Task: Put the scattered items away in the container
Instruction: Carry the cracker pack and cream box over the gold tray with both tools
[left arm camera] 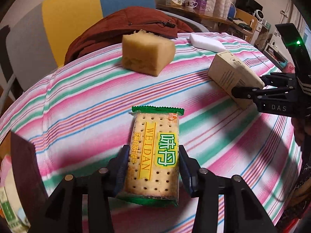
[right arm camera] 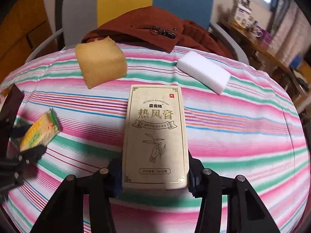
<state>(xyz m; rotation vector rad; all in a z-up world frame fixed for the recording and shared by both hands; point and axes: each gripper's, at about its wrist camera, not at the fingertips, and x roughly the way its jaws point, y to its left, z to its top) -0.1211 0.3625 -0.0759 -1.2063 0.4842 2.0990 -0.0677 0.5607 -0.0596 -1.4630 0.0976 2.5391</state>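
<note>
My left gripper (left arm camera: 153, 167) is shut on a green-edged cracker packet (left arm camera: 155, 151) and holds it above the striped cloth. My right gripper (right arm camera: 155, 172) is shut on a beige ointment box (right arm camera: 155, 136), also held above the cloth. From the left wrist view the right gripper (left arm camera: 246, 95) and its box (left arm camera: 231, 75) are at the right. From the right wrist view the left gripper (right arm camera: 29, 143) with the packet (right arm camera: 38, 132) is at the left. A yellow sponge block (left arm camera: 147, 54) (right arm camera: 101, 64) and a white foam block (left arm camera: 206, 42) (right arm camera: 204, 73) lie at the far side.
The table wears a pink, green and white striped cloth (left arm camera: 77, 106) (right arm camera: 243, 136). A dark container edge (left arm camera: 25, 165) with packets inside is at the near left. A rust-red jacket (right arm camera: 151, 25) lies on a chair behind the table. A cluttered desk (left arm camera: 213, 15) stands at the far right.
</note>
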